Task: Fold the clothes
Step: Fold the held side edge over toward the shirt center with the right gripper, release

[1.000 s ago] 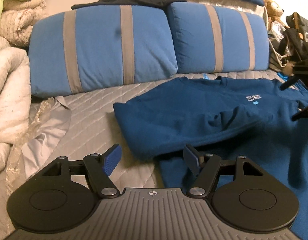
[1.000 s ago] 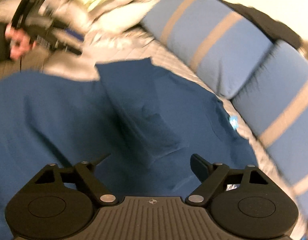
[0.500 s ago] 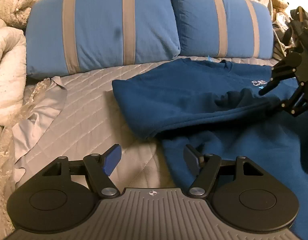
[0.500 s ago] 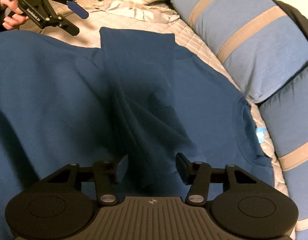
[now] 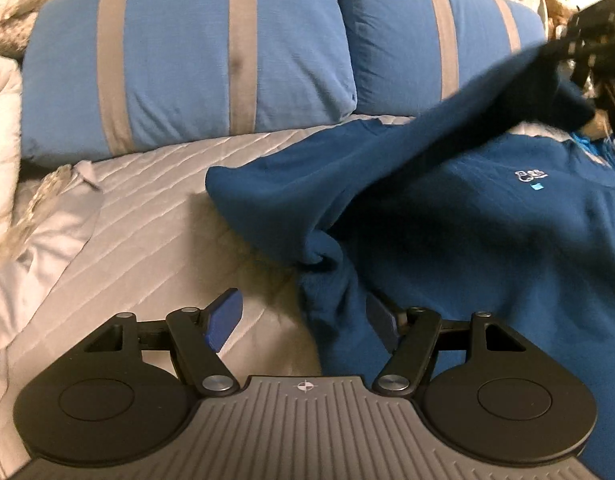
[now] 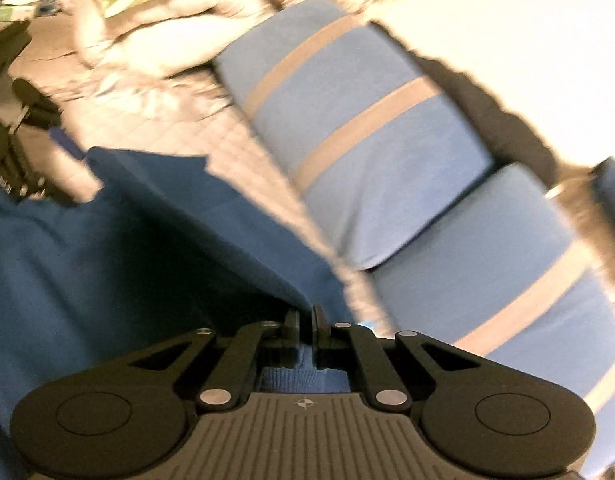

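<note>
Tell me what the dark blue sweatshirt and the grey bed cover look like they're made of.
The dark blue sweatshirt looks like soft, matte knit, probably fleece-backed cotton: it drapes in thick folds and shows a ribbed cuff. The grey bed cover looks like quilted fabric with a slight sheen, with stitched diagonal lines.

The left wrist view sits low behind its own fingers (image 5: 223, 316), close over the quilted bed (image 5: 147, 208), and faces the two blue striped pillows (image 5: 187, 60) head-on, with the blue sweatshirt (image 5: 487, 220) filling its right half. The right wrist view looks steeply down from just behind its fingers (image 6: 292, 322), tilted and blurred, so the pillows (image 6: 367, 128) run diagonally across its right. Both views share the sweatshirt (image 6: 87, 260), the pillows and the bed (image 6: 167, 120).
</note>
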Demonstrator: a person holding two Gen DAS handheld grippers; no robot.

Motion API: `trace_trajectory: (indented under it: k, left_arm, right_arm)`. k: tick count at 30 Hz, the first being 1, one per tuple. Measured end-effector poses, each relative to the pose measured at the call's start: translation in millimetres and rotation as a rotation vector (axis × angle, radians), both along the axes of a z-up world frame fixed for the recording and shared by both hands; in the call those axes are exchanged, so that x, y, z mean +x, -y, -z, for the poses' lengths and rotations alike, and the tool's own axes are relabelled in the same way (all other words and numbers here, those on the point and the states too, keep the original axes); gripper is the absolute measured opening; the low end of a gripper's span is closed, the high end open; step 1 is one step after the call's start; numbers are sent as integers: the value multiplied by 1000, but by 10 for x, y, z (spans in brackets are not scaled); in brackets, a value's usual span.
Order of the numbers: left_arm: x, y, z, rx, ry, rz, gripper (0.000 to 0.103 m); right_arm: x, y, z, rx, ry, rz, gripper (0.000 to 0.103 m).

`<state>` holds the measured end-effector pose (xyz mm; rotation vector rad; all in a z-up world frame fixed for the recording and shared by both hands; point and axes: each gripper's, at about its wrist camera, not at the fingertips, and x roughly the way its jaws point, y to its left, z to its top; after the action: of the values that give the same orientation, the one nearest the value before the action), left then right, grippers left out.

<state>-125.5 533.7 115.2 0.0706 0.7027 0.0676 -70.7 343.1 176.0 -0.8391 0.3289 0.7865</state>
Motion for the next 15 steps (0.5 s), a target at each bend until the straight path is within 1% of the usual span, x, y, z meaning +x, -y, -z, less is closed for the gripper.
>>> trace_trajectory:
  k: [3,5,7,8,9,11,12,15]
  left_arm:
    - [130,85,31,47,-11,7,68]
    - [214,169,78,119,-36,16,68]
    - [259,238,116,197,-58,11,63]
    - [265,257,129,225,-69,4,54]
    - [268,259,140,241,-86,-10,39]
    - [244,218,141,217,-105,-27,27]
    - [230,183,122,192,-100,-35,21]
    - [194,143,88,146,-93,-49,13]
  right_arm:
    - [76,130,-178,23,45,51,7]
    - [116,233,-254,33,61,78,7]
    - [166,348,-296,38,63,104,7]
    - [199,419,-313,42,62,122,7]
    - [227,461,-304,41,58,133,7]
    - [281,534,-253,34,38,152,7]
    - [298,589,-211,23,22,157,7]
    - [369,692,-27,-13,-55,164,7]
